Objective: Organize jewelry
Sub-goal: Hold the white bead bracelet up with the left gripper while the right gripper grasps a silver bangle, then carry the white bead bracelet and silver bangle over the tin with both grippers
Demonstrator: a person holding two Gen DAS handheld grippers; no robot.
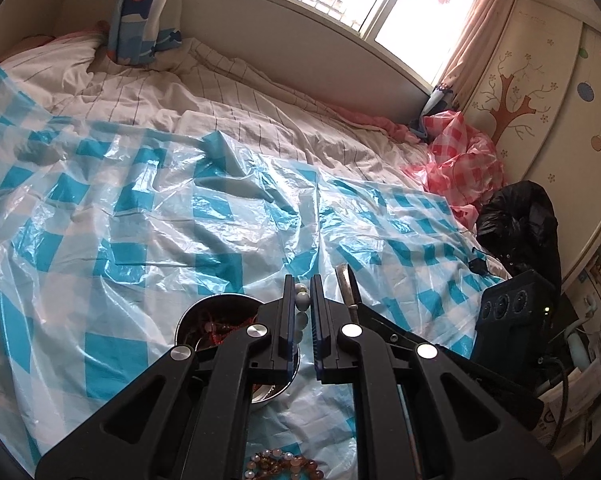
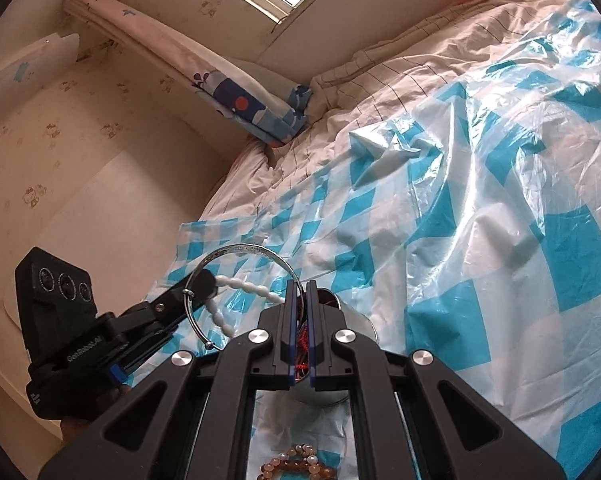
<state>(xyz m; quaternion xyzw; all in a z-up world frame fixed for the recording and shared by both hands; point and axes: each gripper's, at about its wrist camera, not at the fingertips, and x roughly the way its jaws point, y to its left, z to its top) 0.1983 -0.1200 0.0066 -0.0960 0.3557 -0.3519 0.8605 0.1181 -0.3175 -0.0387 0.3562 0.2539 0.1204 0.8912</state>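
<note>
Amber beads (image 2: 296, 464) at bottom centre; left gripper (image 1: 302, 304) pinches white bead strand (image 2: 236, 284), right gripper (image 2: 299, 292) clamps silver bangle (image 2: 244, 252): entangled, either may slip.

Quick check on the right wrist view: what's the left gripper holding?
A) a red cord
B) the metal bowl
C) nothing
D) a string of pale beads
D. In the right wrist view the left gripper is closed on a string of pale beads that hangs from its tips, looped with the silver bangle that the right gripper pinches above the metal bowl.
</note>
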